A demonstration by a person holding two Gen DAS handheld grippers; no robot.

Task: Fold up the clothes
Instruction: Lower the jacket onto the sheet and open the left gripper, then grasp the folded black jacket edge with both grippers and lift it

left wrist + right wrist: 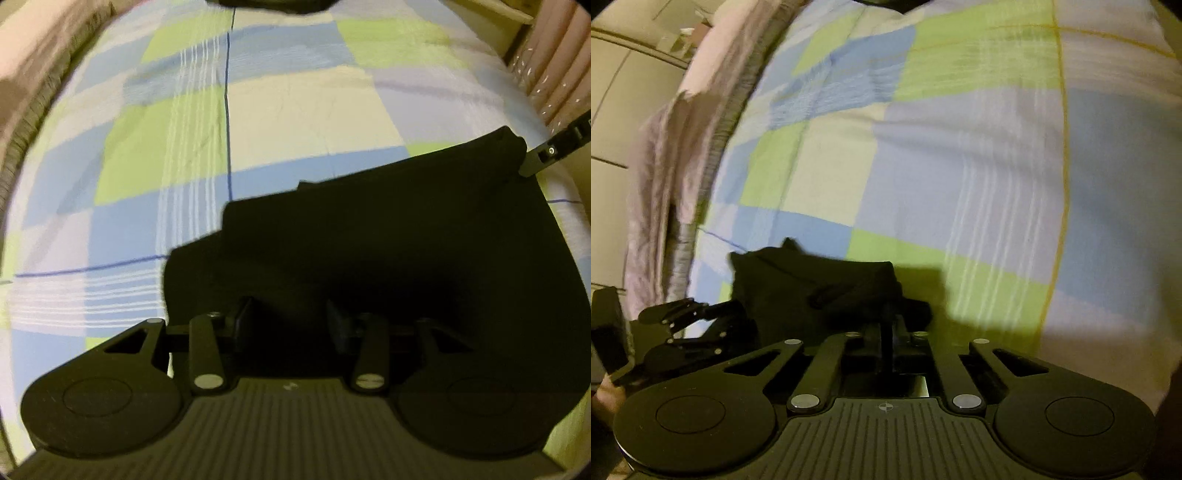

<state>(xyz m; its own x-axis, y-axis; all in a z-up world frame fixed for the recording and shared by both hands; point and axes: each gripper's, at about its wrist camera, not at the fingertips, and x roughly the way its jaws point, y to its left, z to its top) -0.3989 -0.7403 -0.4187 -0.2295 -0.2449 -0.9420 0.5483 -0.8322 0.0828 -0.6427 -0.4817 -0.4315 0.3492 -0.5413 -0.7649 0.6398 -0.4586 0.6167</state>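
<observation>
Black garment (388, 236), one item, partly folded, lying on the checked bedspread (288, 110) of blue, green, cream and lilac squares; in our left wrist view it spreads from the middle of the frame to the right edge, its upper border stepped in layers. Left gripper (290, 321): we hold it low over the near edge of the cloth, fingers set apart with dark fabric between and beneath them; we cannot tell whether they pinch it, as black lies on black. Right gripper (888, 325): fingers drawn close together on a bunched fold of the garment (820, 284), cloth gathered at the tips, and its shadow falls on the green square just beside. From the left wrist view the right gripper (535, 158) shows as a black finger touching the far right corner of the cloth. From the right wrist view the left gripper (694, 325) sits at the garment's left side. Pale lilac blanket (665, 166), crumpled, along the bed's left edge. Both views blurred
</observation>
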